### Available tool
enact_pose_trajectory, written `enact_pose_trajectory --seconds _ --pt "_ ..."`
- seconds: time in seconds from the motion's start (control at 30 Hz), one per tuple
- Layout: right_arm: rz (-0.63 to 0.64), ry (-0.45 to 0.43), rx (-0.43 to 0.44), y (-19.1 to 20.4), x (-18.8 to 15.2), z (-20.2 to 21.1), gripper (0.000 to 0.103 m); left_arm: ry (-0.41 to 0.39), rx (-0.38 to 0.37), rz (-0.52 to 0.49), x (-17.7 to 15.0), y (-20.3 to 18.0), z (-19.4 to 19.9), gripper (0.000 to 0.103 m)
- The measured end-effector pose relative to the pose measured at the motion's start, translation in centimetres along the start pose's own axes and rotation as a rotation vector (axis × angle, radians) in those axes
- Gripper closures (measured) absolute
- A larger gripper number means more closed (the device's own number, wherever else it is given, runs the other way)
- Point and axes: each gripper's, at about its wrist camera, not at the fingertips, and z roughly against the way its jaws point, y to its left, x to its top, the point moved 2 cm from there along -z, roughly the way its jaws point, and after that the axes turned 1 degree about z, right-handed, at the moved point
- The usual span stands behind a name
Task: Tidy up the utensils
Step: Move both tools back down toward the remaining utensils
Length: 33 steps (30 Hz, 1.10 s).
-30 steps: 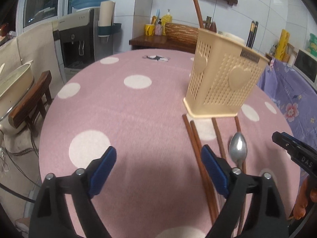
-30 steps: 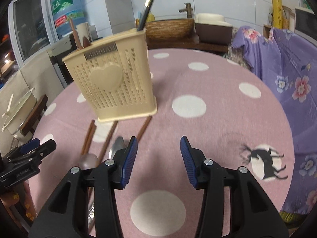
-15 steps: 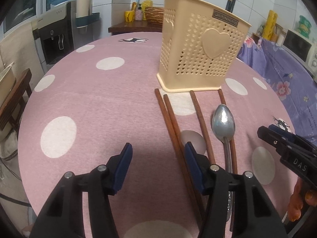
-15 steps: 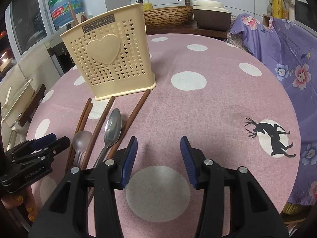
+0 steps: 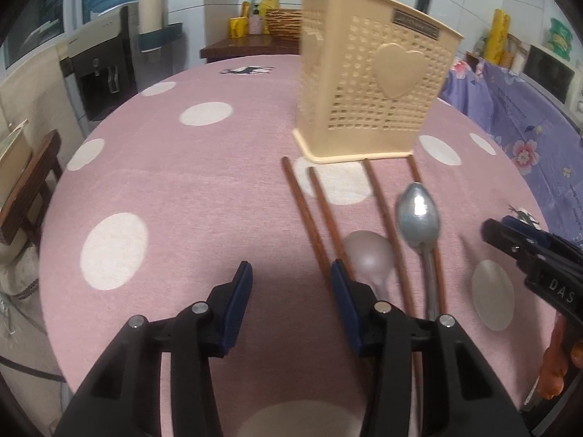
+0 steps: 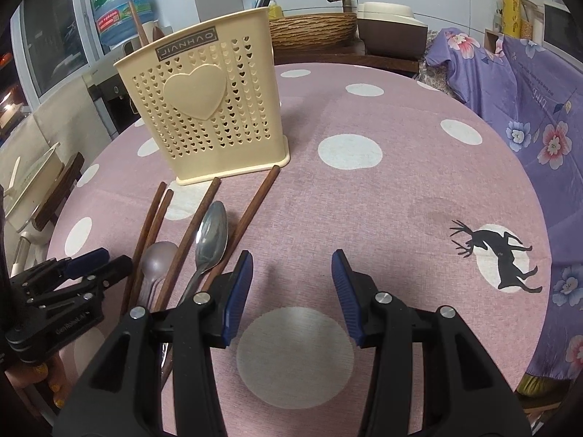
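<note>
A cream plastic utensil holder (image 6: 204, 109) with a raised heart on its front stands upright on a round surface (image 6: 400, 189) covered in pink cloth with white dots. All places below are given from this holder.

Just in front of its base, four brown chopsticks (image 6: 251, 211) lie side by side on the cloth, their far tips at or near the holder's foot. Among them lie a shiny metal spoon (image 6: 211, 233) and a pale translucent spoon (image 6: 156, 258), bowls pointing toward the holder. One brown stick (image 6: 136, 22) already stands inside the holder.

The left tongs (image 5: 291, 284) hover in front of the holder, beside the leftmost chopsticks; their blue pads are closing, with only bare cloth between them. The right tongs (image 6: 291, 276) sit in front and to the right of the holder, half open and holding nothing, over a white dot.
</note>
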Motion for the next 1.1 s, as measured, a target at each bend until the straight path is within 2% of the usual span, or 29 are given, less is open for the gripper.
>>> enact_pose_trajectory --seconds 0.07,0.17,0.4,0.5,0.63,0.9,1.1 --pt "-0.005 0.001 0.000 0.0 0.2 -0.1 0.057 0.003 0.030 0.017 0.1 1.1 -0.1 0.058" --pt "-0.013 0.004 0.014 0.2 0.6 -0.2 0.057 -0.012 -0.001 0.079 0.6 2.5 0.4 0.058" --pt "-0.048 0.041 0.024 1.2 3.5 -3.0 0.058 -0.037 -0.008 0.073 2.2 1.8 0.4 0.058" --pt "-0.105 0.085 0.048 1.4 4.9 -4.9 0.063 -0.040 -0.011 0.070 2.8 1.4 0.0 0.058" --pt "-0.116 0.095 0.002 2.2 6.0 -6.4 0.068 -0.044 -0.003 0.066 3.6 1.1 -0.4 0.058" --pt "-0.088 0.129 -0.054 3.5 5.9 -8.0 0.080 -0.018 -0.010 0.054 5.0 0.0 -2.3 0.058" --pt "-0.082 0.127 -0.083 3.7 5.7 -8.2 0.090 0.008 0.013 0.042 5.4 -0.9 -4.0 0.058"
